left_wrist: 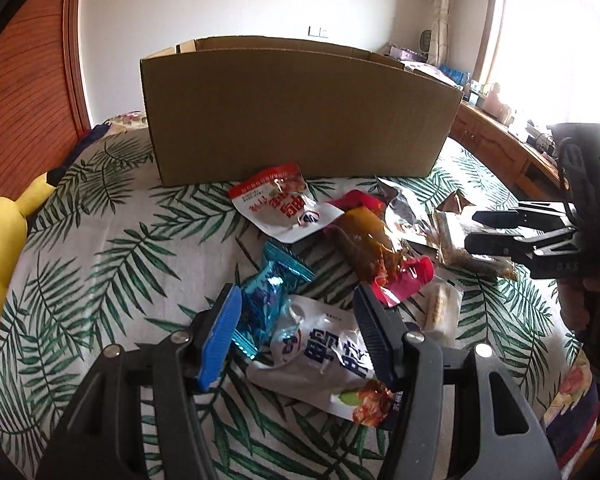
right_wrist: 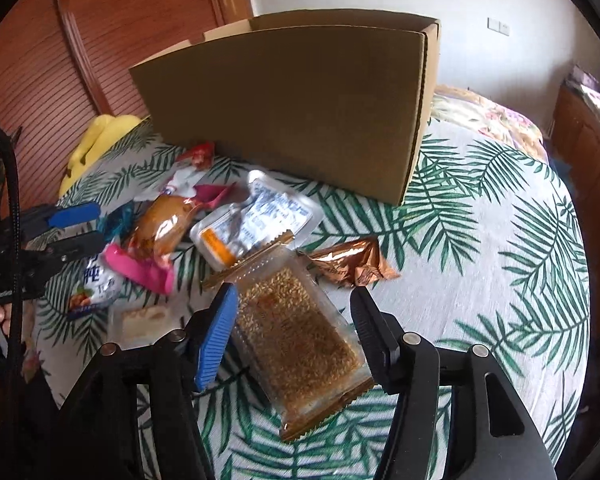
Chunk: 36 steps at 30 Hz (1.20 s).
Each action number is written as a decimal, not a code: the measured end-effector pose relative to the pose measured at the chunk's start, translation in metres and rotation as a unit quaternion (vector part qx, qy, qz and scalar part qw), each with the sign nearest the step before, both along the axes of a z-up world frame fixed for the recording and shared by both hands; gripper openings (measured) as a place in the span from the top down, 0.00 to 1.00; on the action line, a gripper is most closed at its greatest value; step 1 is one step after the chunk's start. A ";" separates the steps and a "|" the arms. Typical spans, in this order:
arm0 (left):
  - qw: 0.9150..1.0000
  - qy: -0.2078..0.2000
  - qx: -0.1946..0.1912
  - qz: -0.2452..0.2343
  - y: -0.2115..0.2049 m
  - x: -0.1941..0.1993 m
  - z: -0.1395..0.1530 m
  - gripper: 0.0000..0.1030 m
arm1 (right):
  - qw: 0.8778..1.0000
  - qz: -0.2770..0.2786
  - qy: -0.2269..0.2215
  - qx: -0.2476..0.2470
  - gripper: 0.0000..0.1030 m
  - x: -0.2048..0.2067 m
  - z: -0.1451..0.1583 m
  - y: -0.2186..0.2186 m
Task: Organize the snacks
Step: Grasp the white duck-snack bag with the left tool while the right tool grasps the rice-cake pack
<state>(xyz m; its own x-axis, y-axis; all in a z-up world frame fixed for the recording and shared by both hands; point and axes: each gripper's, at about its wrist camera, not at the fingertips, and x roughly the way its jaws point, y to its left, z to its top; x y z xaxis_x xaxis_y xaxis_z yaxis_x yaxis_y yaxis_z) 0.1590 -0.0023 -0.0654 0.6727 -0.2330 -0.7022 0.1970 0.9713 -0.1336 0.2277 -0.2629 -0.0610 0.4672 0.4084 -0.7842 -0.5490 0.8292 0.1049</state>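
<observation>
nothing looks sorted yet: the snacks lie loose in a heap on the bed in front of the box, which stands toward the bed's far edge, and from these low angles its inside is hidden, so i cannot say whether anything has gone in. nearly the whole job seems left. the left gripper tilts down over the near side of the heap, its jaws apart around a white pouch with a blue candy against its blue pad; the pads look close to the pouch but i cannot tell that they press it. the right gripper also points down, at the heap's right end, its jaws spread wide on either side of a sesame bar in a clear wrapper, gaps showing at both pads, so nothing is held. a brown pack, a pink wrapper and a copper packet lie between and beyond, all still on the bed.
</observation>
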 end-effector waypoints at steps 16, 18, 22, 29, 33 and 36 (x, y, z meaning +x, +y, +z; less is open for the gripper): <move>0.999 0.036 0.013 0.036 -0.006 0.009 -0.008 0.38 | 0.998 0.015 -0.027 -0.054 0.30 -0.027 -0.014 0.012; 0.999 0.035 0.014 0.040 -0.007 0.006 -0.007 0.38 | 0.997 0.011 -0.039 -0.066 0.29 -0.030 -0.017 0.013; 0.998 0.036 0.014 0.046 -0.006 -0.006 -0.003 0.38 | 0.997 0.009 -0.038 -0.065 0.28 -0.031 -0.017 0.012; 0.996 0.044 0.025 0.067 -0.015 -0.016 -0.009 0.37 | 0.997 0.005 -0.035 -0.063 0.27 -0.030 -0.018 0.010; 0.995 0.043 0.040 0.077 -0.021 -0.013 -0.012 0.34 | 0.997 0.004 -0.035 -0.063 0.26 -0.029 -0.018 0.009; 0.994 0.047 0.057 0.076 -0.024 -0.013 -0.016 0.31 | 0.997 0.004 -0.035 -0.064 0.25 -0.029 -0.018 0.011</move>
<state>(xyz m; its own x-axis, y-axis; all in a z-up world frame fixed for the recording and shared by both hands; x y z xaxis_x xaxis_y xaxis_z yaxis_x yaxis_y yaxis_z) 0.1459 -0.0262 -0.0809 0.6250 -0.0491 -0.7791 0.0387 0.9987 -0.0319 0.1990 -0.2523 -0.0792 0.5193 0.3110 -0.7960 -0.5580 0.8289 -0.0401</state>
